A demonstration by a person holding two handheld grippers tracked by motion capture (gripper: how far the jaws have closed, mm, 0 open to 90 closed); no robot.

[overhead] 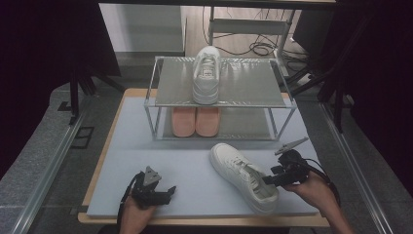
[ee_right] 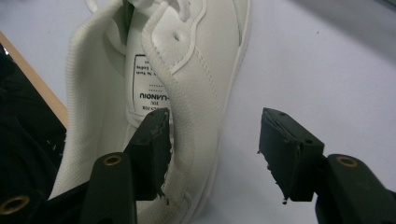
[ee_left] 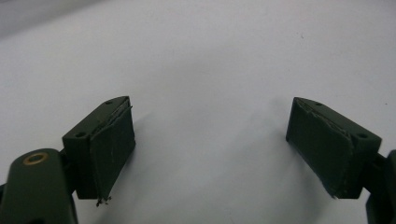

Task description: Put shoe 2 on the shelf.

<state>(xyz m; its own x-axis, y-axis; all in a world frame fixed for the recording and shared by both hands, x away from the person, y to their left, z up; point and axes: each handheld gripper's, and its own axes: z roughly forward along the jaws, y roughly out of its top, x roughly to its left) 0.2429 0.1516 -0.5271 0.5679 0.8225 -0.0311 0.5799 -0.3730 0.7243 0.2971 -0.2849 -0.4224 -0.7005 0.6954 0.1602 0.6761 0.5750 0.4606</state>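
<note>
Right gripper view first: right gripper straddling the collar wall of the loose white sneaker, one jaw inside the opening, the other outside and clear of the leather, so open, not yet pinching. Best closing squarely on that wall, deep enough not to slip. Lying near the front right of the grey mat. Left gripper idling open over bare mat. Farther off, aiming beside the matching sneaker on the rack.
</note>
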